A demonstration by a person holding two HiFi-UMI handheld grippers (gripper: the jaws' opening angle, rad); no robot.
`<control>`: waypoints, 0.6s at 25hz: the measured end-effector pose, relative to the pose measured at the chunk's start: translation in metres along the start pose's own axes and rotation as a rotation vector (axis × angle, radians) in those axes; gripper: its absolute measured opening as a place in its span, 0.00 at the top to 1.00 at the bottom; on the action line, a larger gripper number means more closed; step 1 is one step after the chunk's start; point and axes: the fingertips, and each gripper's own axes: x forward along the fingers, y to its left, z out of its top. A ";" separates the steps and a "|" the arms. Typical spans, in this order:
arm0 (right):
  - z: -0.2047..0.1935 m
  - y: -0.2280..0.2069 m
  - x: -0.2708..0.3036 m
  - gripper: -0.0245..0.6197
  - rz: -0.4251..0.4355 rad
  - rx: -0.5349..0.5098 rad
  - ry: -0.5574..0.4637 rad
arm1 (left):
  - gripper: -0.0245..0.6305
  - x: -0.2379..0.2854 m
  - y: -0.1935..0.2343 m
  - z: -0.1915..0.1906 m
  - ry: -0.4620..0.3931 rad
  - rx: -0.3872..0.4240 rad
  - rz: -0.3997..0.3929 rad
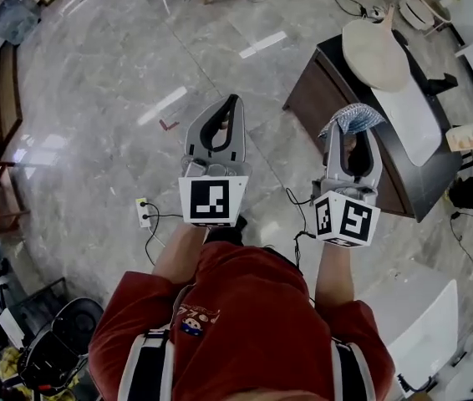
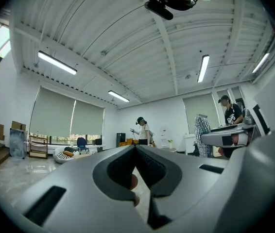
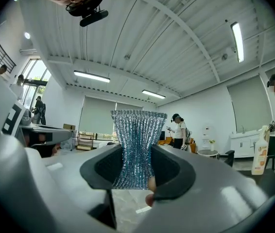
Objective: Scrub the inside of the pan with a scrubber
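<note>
Scrubbing is judged not yet begun. The right gripper (image 1: 352, 137) is clamped on the scrubber (image 1: 354, 117), a silvery-blue mesh pad pinched at its waist, w/ the top fanning out above the jaws; the same pad is seen upright between the jaws in the right gripper view (image 3: 136, 144). The left gripper (image 1: 233, 101) is closed w/ nothing in it: in the left gripper view (image 2: 136, 147) its jaws are met at the tips and only the room is seen beyond. Both are held out in front of the person, above bare floor, approx. level w/ each other. What is taken for the pan (image 1: 374, 53), a pale round dish w/ a handle pointing away, is lying on the dark table (image 1: 320, 94) ahead and to the right, well apart from both grippers; neither gripper view shows it. So the tool is in hand, which is the only part done. Left to do, as judged: the table is to be approached, the pan steadied (prob. by the left gripper), and the pad rubbed round the inside.
</note>
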 end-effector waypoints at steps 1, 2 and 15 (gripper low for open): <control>0.001 0.003 0.009 0.67 -0.006 -0.002 0.002 | 0.96 0.008 0.007 0.001 -0.003 -0.005 -0.005; 0.002 0.005 0.018 0.67 -0.014 -0.002 0.002 | 0.95 0.016 0.014 0.002 -0.006 -0.009 -0.012; 0.042 0.017 0.074 0.67 -0.098 -0.016 -0.043 | 0.96 0.073 0.062 0.042 -0.069 -0.024 -0.103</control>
